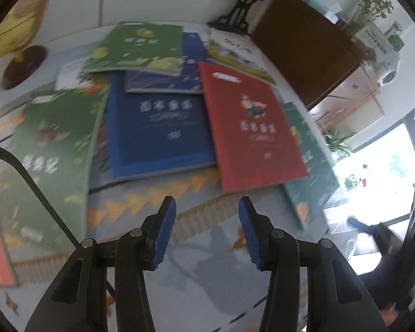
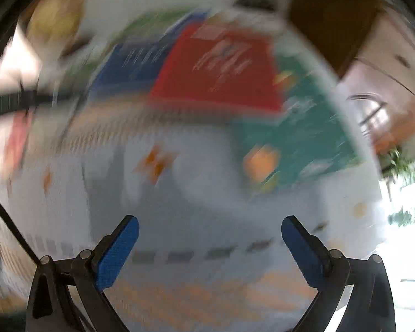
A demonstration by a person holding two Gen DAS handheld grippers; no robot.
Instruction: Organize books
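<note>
**Loose books lie ahead of both tongs, red one nearest**

The books lie scattered flat on the patterned cloth of the worktop, all of them on the far side of the tongs, none between the jaws. The left tongs hang released over bare cloth, jaws partly apart with nothing in the gap. Just beyond them, slightly to the right, sits the near edge of the red book; its long axis runs away from the tongs and leans a little to the left at the far end. Its near right corner overlaps a teal book, and its left edge lies over the dark blue book. To the left lies a large green book, with another green book farther back on top of the heap.

The right tongs are also released, jaws wide and empty, though that view is heavily blurred. There the teal book lies far and to the right, the red book farther off.

By my reading the left tongs are nearer the red book, whose near short edge faces them and stands proud of the cloth, so it looks the easiest first pick. The covers appear thin and glossy.
</note>
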